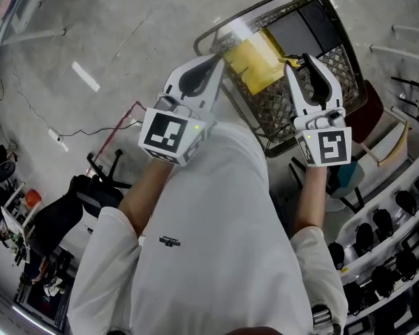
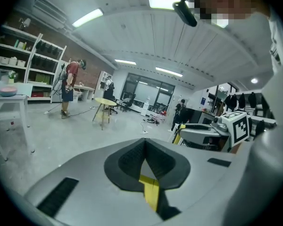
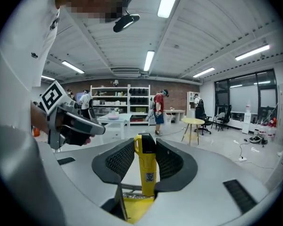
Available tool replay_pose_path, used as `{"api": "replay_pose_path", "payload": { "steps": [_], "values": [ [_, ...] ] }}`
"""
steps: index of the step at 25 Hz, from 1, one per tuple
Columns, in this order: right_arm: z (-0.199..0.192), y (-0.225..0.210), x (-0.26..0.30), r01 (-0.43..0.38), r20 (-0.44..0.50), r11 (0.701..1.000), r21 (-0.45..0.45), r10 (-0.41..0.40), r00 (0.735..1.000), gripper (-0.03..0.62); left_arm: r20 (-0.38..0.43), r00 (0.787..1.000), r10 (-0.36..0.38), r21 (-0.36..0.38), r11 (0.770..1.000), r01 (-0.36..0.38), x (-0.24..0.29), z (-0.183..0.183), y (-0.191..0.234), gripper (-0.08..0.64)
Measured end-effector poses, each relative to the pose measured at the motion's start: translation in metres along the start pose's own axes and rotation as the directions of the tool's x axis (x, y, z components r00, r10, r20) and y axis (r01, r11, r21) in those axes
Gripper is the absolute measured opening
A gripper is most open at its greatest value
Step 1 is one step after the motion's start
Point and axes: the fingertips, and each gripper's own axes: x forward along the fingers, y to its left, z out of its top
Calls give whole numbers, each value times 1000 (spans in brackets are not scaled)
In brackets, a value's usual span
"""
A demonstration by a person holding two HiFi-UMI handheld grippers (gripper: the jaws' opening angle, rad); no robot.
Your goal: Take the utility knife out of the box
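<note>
In the head view my left gripper (image 1: pixel 216 60) is raised in front of the person's chest, shut on the edge of a yellow box (image 1: pixel 253 63) held over a wire basket. The left gripper view shows a thin yellow edge of that box (image 2: pixel 151 192) pinched between the closed pads of the left gripper (image 2: pixel 145 142). My right gripper (image 1: pixel 304 63) is just right of the box. In the right gripper view the right gripper (image 3: pixel 145 142) is shut on a yellow and black utility knife (image 3: pixel 146 168), which stands upright between the pads. The knife's yellow tip (image 1: pixel 291 63) peeks out in the head view.
A wire basket cart (image 1: pixel 339 61) stands below the grippers. A black office chair (image 1: pixel 77 201) is at lower left, and racks of dark gear (image 1: pixel 394 243) at right. Several people, shelves (image 3: pixel 127 98) and a round yellow table (image 3: pixel 193 121) are farther off.
</note>
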Motion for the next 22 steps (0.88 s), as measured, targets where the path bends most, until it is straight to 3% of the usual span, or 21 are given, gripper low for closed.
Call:
{"api": "replay_pose_path", "payload": {
  "steps": [10,22],
  "values": [
    [67,1,-48,102,140,995,7,-102,985,133,102,995,-18,52,999,13,-21,44,-17,2],
    [51,8,-73,178,129,981,82,-187,974,133,145,988,-56,101,994,42,-33,65,-30,2]
  ]
}}
